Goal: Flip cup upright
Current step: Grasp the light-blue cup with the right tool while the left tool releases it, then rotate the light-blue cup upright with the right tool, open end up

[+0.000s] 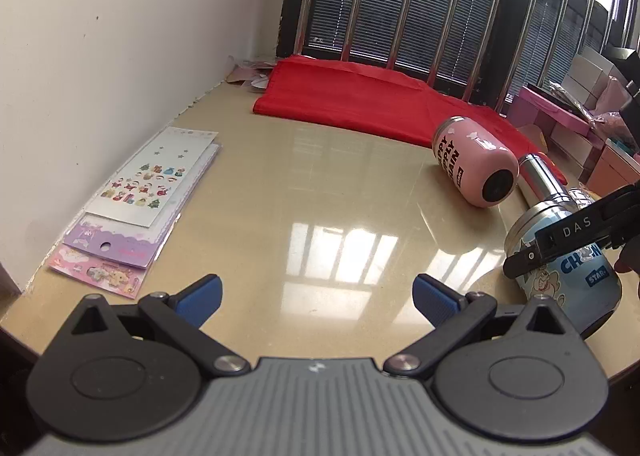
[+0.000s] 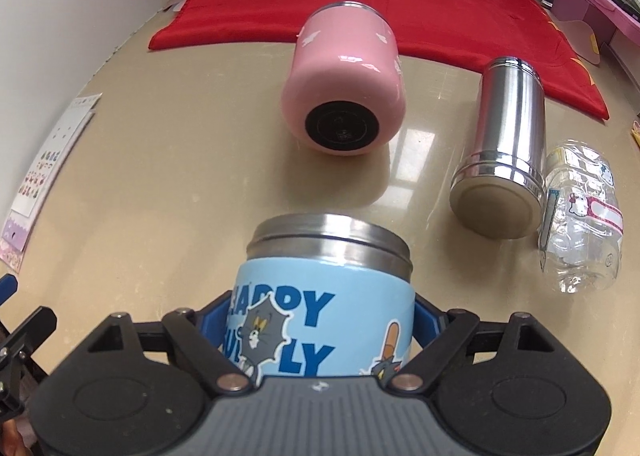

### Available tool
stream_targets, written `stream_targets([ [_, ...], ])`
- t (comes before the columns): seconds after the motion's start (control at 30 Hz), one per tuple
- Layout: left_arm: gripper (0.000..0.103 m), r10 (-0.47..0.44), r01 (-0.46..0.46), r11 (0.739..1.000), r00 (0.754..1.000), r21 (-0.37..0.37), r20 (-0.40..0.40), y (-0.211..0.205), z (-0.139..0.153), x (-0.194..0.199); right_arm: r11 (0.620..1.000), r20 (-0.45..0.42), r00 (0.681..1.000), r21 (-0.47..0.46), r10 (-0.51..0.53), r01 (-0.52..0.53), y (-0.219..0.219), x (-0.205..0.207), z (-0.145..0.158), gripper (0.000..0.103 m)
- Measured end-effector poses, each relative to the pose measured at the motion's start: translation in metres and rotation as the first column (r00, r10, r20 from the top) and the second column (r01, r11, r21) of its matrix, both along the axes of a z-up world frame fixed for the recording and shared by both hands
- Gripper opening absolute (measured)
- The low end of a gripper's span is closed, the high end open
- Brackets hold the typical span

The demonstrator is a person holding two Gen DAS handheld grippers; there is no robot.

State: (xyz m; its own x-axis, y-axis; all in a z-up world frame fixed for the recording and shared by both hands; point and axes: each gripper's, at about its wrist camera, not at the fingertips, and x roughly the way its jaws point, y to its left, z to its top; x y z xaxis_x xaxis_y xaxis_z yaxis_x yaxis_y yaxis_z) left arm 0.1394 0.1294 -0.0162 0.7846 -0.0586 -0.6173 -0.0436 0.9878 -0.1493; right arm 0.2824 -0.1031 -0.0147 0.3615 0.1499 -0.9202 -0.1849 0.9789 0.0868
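A light blue cartoon cup (image 2: pixel 324 296) with a steel rim lies on its side on the beige table (image 2: pixel 160 184), between the blue pads of my right gripper (image 2: pixel 320 316), which is shut on it. In the left wrist view the same cup (image 1: pixel 568 276) lies at the right with the right gripper (image 1: pixel 560 244) clamped across it. My left gripper (image 1: pixel 318 296) is open and empty over the table, left of the blue cup.
A pink cup (image 2: pixel 344 84) lies on its side beyond the blue one. A steel flask (image 2: pixel 504 144) and a clear plastic bottle (image 2: pixel 580 216) lie to the right. A red cloth (image 2: pixel 380 0) covers the back. Sticker sheets (image 1: pixel 144 208) lie by the left wall.
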Motion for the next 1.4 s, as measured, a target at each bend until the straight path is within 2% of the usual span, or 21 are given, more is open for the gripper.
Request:
stream_targets([
  [0.17, 0.103, 0.002, -0.002, 1.0, 1.0, -0.001, -0.002, 0.001, 0.0, 0.001, 0.999, 0.046, 0.999, 0.036, -0.008, 0.007, -0.005, -0.006, 0.001, 0.086],
  [0.37, 0.103, -0.003, 0.004, 1.0, 1.0, -0.008, 0.003, -0.002, 0.004, 0.004, 0.991, 0.223, 0.974, 0.133, -0.044, 0.014, -0.023, -0.027, 0.017, 0.085],
  [0.6, 0.103, -0.026, 0.026, 1.0, 1.0, -0.016, 0.005, -0.018, 0.009, 0.008, 0.978, 0.466, 0.88, 0.206, -0.087, -0.012, -0.048, -0.064, 0.024, 0.083],
  [0.77, 0.103, -0.041, 0.041, 0.999, 0.999, -0.034, 0.009, -0.029, 0.012, 0.009, 0.988, 0.654, 0.755, 0.142, -0.05, -0.057, -0.047, -0.098, 0.005, 0.083],
  [0.83, 0.103, -0.041, 0.042, 0.999, 0.999, -0.035, 0.007, -0.032, 0.013, 0.01, 0.99, 0.69, 0.723, 0.124, -0.034, -0.072, -0.045, -0.107, 0.001, 0.083],
  [0.93, 0.103, -0.044, 0.045, 0.998, 0.999, -0.041, 0.01, -0.038, 0.015, 0.01, 0.991, 0.718, 0.696, 0.096, -0.006, -0.09, -0.043, -0.113, -0.002, 0.083],
  [1.03, 0.103, -0.05, 0.05, 0.998, 0.999, -0.047, 0.015, -0.042, 0.017, 0.009, 0.993, 0.727, 0.685, 0.046, 0.044, -0.111, -0.037, -0.116, -0.001, 0.083],
  [1.17, 0.103, -0.051, 0.052, 0.998, 0.998, -0.036, 0.022, -0.046, 0.019, 0.008, 0.991, 0.704, 0.703, -0.002, 0.099, -0.137, -0.03, -0.112, 0.003, 0.083],
  [1.27, 0.103, -0.052, 0.053, 0.998, 0.998, -0.035, 0.035, -0.047, 0.02, 0.006, 0.99, 0.683, 0.723, -0.005, 0.107, -0.142, -0.025, -0.105, 0.006, 0.083],
  [1.4, 0.103, -0.046, 0.048, 0.998, 0.998, -0.037, 0.051, -0.046, 0.019, 0.003, 0.991, 0.682, 0.727, 0.014, 0.086, -0.13, -0.024, -0.096, 0.004, 0.083],
])
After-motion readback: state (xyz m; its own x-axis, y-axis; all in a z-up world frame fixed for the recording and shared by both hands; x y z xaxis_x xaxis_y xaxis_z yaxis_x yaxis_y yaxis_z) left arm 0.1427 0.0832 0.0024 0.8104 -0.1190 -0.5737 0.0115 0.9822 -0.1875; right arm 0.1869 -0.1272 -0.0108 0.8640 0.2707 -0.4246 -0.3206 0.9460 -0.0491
